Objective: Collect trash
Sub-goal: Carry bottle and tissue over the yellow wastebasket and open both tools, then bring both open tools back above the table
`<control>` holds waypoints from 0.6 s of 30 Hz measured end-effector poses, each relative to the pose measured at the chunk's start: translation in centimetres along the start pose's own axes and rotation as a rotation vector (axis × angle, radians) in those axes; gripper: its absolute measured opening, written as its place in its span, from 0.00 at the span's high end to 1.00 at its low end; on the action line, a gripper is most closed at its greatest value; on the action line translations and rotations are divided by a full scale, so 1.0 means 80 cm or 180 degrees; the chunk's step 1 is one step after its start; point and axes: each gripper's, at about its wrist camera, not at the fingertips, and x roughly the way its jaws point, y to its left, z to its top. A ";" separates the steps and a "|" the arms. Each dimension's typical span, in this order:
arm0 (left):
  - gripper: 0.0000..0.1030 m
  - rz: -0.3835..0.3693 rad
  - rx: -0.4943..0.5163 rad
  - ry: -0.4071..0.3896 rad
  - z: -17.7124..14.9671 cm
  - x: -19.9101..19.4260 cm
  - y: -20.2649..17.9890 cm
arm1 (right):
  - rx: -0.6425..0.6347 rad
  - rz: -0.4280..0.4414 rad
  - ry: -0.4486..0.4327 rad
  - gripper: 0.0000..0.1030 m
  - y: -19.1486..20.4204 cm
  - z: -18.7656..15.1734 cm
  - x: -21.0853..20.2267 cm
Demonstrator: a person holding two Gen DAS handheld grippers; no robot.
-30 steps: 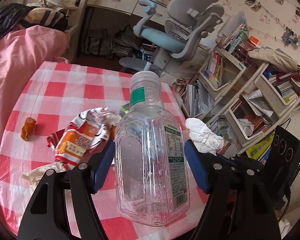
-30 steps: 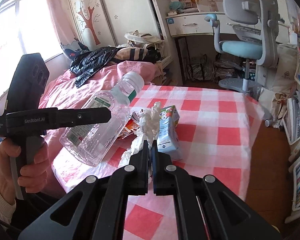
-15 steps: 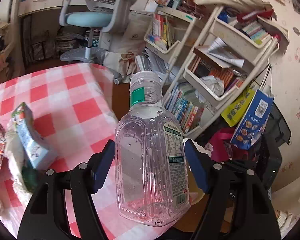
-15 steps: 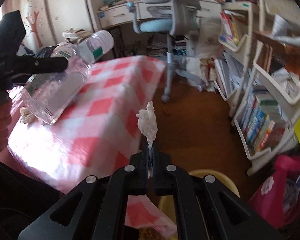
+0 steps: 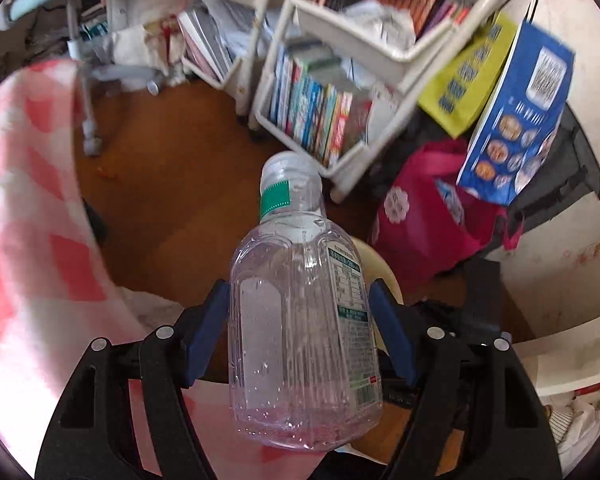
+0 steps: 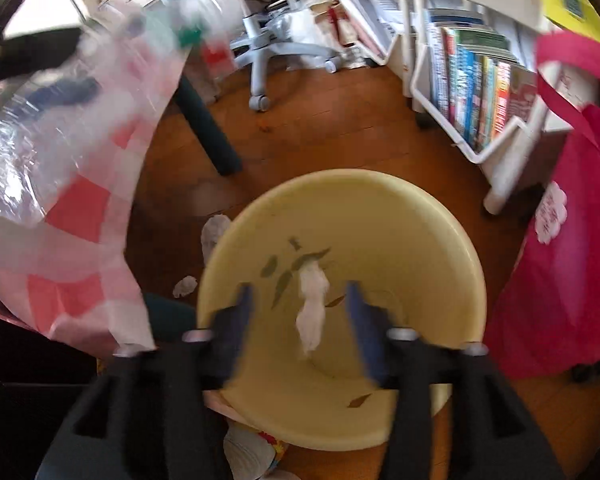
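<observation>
A: What changed at the right gripper (image 6: 300, 308)?

B: Half a second ago its jaws were pinched together on the tissue (image 6: 313, 304); now they stand apart, and the tissue is loose between them, dropping into the yellow bin (image 6: 440, 248) just beyond.

A: And the left gripper (image 5: 300, 320)?

B: Still clamped on the clear bottle (image 5: 300, 320), now swung off the checked tablecloth (image 5: 32, 240); the bin rim peeks out behind. Bottle probably goes next.

Tissue (image 6: 312, 308) in bin (image 6: 420, 240) on floor; table (image 6: 80, 240) left of bin; bookshelf (image 6: 480, 80) behind-right.
</observation>
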 end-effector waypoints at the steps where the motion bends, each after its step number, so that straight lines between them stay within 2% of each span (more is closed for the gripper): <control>1: 0.33 -0.0006 0.0009 0.0088 0.000 0.013 -0.005 | 0.0012 -0.0004 0.0002 0.47 0.001 -0.003 -0.004; 3: 0.31 0.0059 0.0065 0.0224 -0.002 0.027 -0.014 | 0.0060 -0.0039 -0.0027 0.47 -0.006 -0.008 -0.012; 6: 0.25 0.0172 0.0189 0.0147 -0.007 0.013 -0.017 | 0.0118 -0.0079 -0.0107 0.47 -0.013 -0.007 -0.025; 12: 0.21 0.0272 -0.0036 -0.0316 -0.023 -0.067 0.018 | -0.0047 -0.0037 -0.0409 0.46 0.018 0.015 -0.065; 16: 0.21 0.0444 -0.0234 -0.0699 -0.040 -0.144 0.058 | -0.0472 -0.0008 -0.0717 0.42 0.079 0.051 -0.102; 18: 0.18 0.0578 -0.0374 -0.0933 -0.051 -0.185 0.082 | -0.0774 0.0000 -0.0851 0.37 0.120 0.069 -0.118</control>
